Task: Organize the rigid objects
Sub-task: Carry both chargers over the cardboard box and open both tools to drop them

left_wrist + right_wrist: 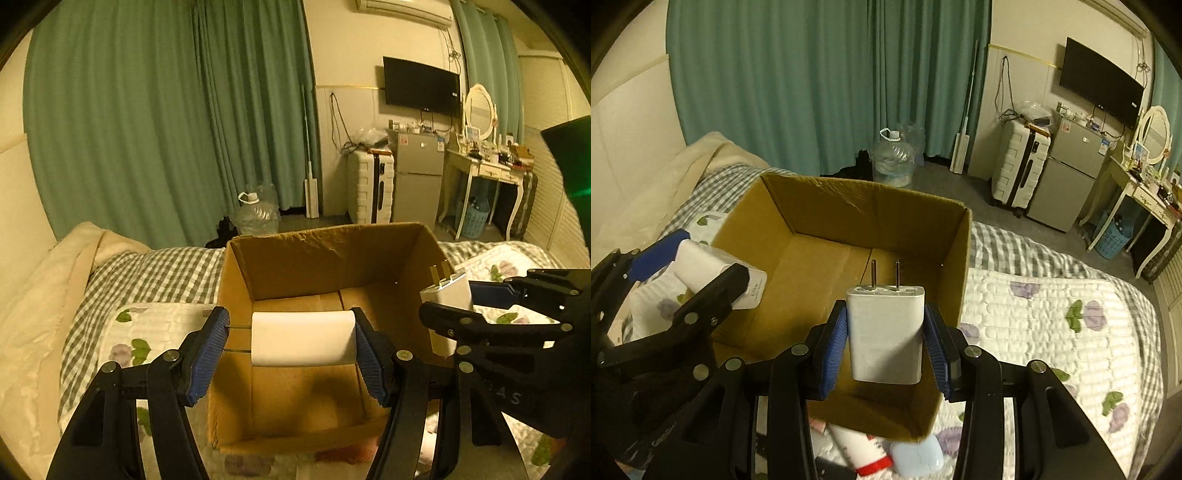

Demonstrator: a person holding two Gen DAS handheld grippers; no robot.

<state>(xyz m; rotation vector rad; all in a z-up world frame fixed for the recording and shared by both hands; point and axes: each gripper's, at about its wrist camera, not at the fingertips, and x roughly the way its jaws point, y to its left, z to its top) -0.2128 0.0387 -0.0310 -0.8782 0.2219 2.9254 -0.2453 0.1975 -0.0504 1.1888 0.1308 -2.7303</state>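
So the white charger is held prongs-up over the near right part of the open cardboard box, and the white rounded block hangs over the near half of the same box, roughly centre. Box looks bare inside, just the brown floor.

What I'd worry about: both things are over the same box at once, and the two grippers sit right next to each other. In the left view the right gripper is at about 3 o'clock from the block, just beside the box's right wall. If both go down together the black frames could knock, or the charger could clip that wall and twist out. Also the block: only the right pad clearly touches it. On the left there's a visible gap between pad and block, so my guess is the hold is loose, or it's already letting go. It could drop edge-first and bounce. The charger would land on its metal prongs if it tips forward.

Grippers: the left gripper is spread wide, about the block's width plus that gap. The right gripper is closed onto the charger's two narrow sides, blue pads flat against it, looks firm.

Outside the box, a tube with a red band and a pale blue thing lie on the floral quilt at the box's 6 o'clock edge, not yet packed.
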